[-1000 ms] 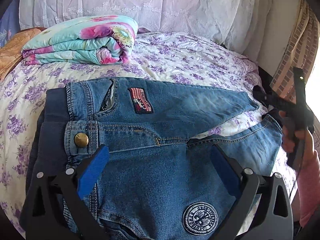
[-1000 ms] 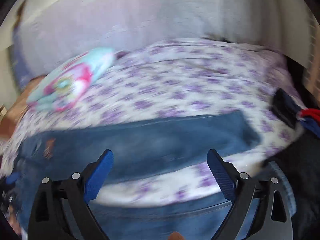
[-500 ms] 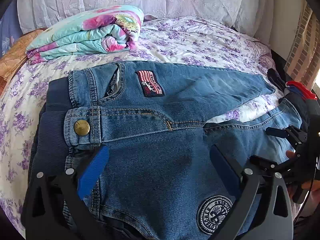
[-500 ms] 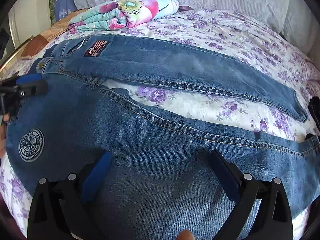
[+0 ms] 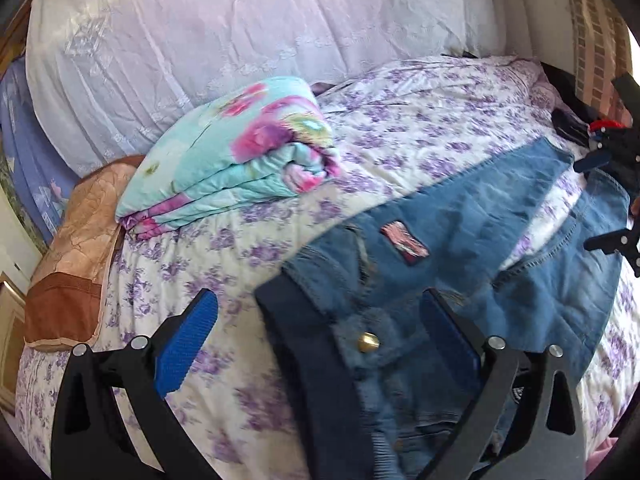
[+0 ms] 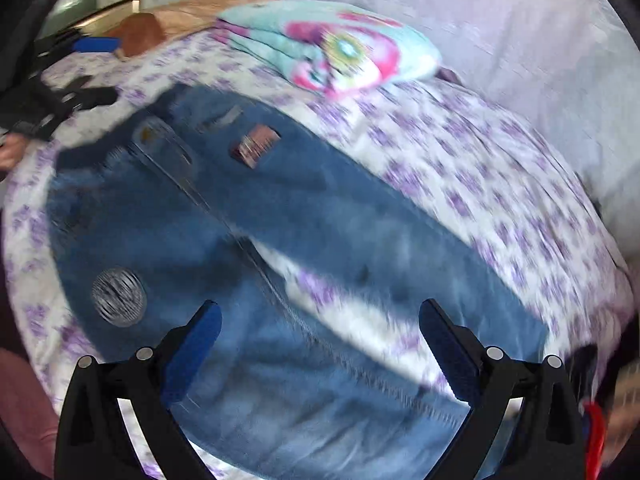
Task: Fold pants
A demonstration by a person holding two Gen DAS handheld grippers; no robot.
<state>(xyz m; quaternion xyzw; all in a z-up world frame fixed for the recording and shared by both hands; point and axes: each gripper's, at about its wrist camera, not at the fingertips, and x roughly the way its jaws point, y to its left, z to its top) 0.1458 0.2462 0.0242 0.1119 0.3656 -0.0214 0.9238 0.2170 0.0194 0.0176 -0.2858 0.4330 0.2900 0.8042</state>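
Blue denim pants (image 5: pixel 460 264) lie flat on the floral bedsheet (image 5: pixel 420 120), legs spread apart, with a dark ribbed waistband (image 5: pixel 304 340) and a brass button (image 5: pixel 368 342). My left gripper (image 5: pixel 316 332) is open, straddling the waistband end. My right gripper (image 6: pixel 320 344) is open over the near leg (image 6: pixel 300 400). The pants also show in the right wrist view (image 6: pixel 280 200), blurred, with a round patch (image 6: pixel 119 297). The right gripper shows at the pant hems in the left wrist view (image 5: pixel 612 200). The left gripper shows at far left in the right wrist view (image 6: pixel 60 80).
A folded floral quilt (image 5: pixel 236 152) lies at the back of the bed. A white lace-covered headboard or pillow (image 5: pixel 260 28) stands behind it. A brown and tan pillow (image 5: pixel 76 260) lies at the left. Dark objects (image 5: pixel 572 128) sit at the bed's right edge.
My left gripper has swung left, so the waistband end now sits between its fingers. My right gripper has pulled back and turned, with more of both legs in view.
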